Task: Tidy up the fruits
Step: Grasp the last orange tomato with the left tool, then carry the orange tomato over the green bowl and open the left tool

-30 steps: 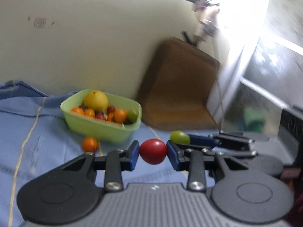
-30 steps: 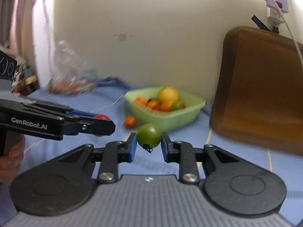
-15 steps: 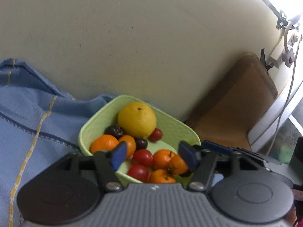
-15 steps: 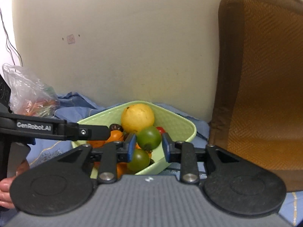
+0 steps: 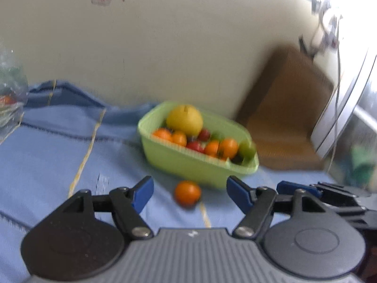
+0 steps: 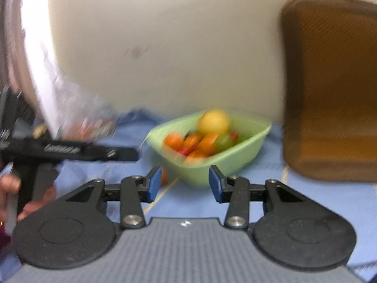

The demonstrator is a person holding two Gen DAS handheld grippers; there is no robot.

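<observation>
Both claws, left (image 5: 189,192) and right (image 6: 185,184), gape empty; centre the left around the loose orange (image 5: 187,192) before closing.

Both wrist views low, near, facing shared fruit basket (image 5: 198,167) (image 6: 226,165).
</observation>
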